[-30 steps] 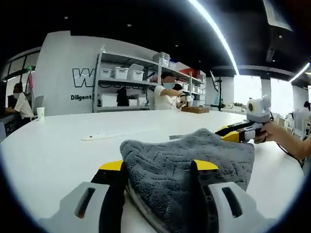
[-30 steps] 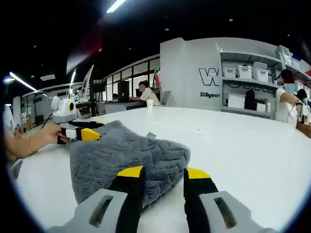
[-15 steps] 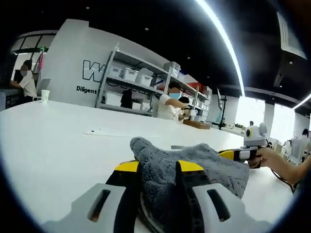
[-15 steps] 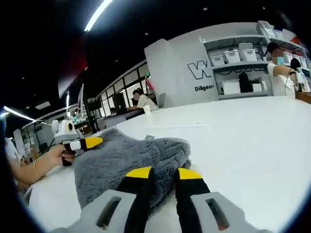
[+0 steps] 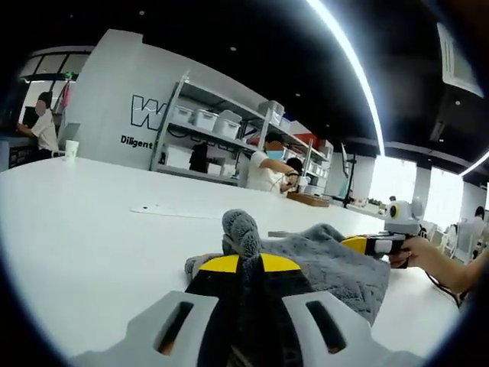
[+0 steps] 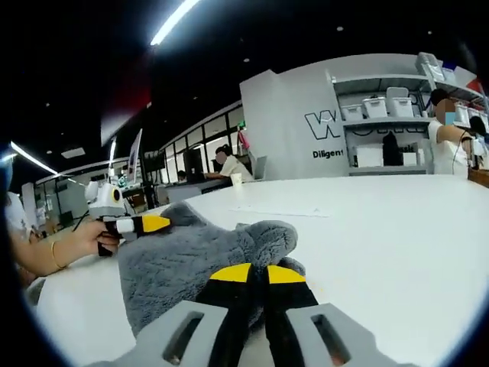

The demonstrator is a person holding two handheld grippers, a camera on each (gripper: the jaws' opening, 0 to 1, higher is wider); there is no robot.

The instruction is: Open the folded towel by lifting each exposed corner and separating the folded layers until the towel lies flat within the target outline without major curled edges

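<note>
A grey textured towel (image 5: 332,260) lies bunched on the white table (image 5: 84,222). In the left gripper view, my left gripper (image 5: 250,264) is shut on a towel corner that sticks up as a tuft between the yellow tips. Farther right, the right gripper (image 5: 372,244) rests at the towel's far edge, held by a hand (image 5: 419,254). In the right gripper view, my right gripper (image 6: 260,274) is shut on a rolled fold of the towel (image 6: 187,260). The left gripper (image 6: 144,224) sits at the towel's left side in a hand (image 6: 72,243).
A thin white strip (image 5: 179,210) lies on the table beyond the towel. Metal shelves with white bins (image 5: 206,118) stand behind, with a person (image 5: 263,164) beside them. A paper cup (image 5: 71,149) stands at the far left edge.
Both grippers went from open astride the towel edge to shut on it. The towel has bunched up between the jaws, and both views have tilted slightly.
</note>
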